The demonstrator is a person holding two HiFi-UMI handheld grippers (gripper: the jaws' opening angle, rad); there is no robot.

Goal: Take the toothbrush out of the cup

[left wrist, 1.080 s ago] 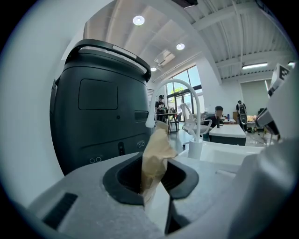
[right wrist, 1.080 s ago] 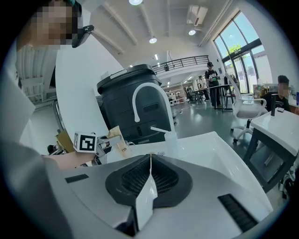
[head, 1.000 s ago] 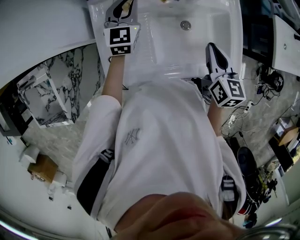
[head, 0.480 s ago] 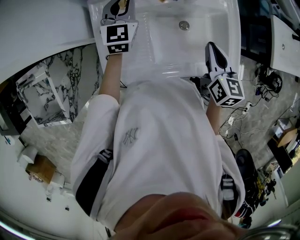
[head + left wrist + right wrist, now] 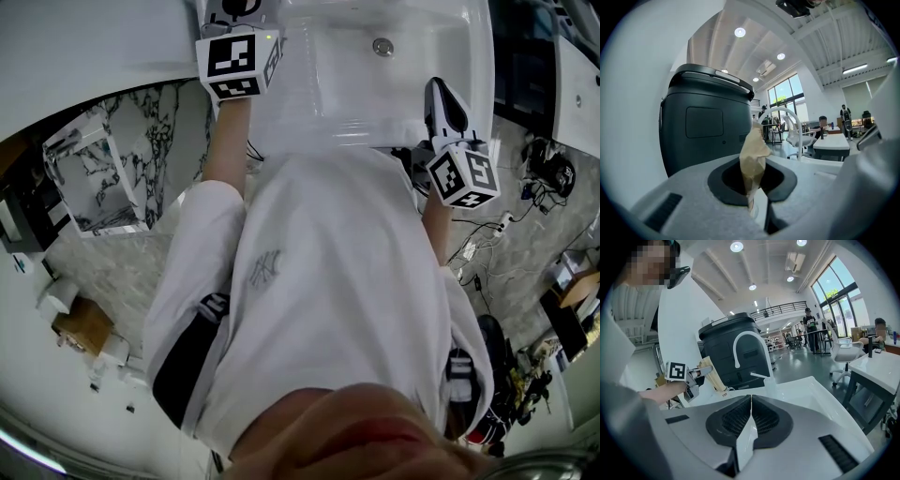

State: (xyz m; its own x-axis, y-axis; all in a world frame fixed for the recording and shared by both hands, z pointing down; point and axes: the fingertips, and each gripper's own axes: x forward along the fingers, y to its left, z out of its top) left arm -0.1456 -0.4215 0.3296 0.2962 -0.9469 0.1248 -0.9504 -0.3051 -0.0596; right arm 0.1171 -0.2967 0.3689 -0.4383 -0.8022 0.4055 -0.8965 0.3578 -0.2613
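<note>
The left gripper [image 5: 753, 177] points almost level on a stretched arm. Its jaws have just been closing and they press on the toothbrush [image 5: 752, 150]. The right gripper [image 5: 751, 401] tilts a little down, jaws together with nothing between them.

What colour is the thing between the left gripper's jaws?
Pale tan: the toothbrush, seemingly paper-wrapped. Best seen in the left gripper view.

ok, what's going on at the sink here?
A person stands at a white sink with a handheld gripper in each hand. The left gripper has just been closing its jaws and pinches a tan toothbrush, held up beside the tap. The right gripper is shut and empty, hovering at the sink's front edge.
</note>
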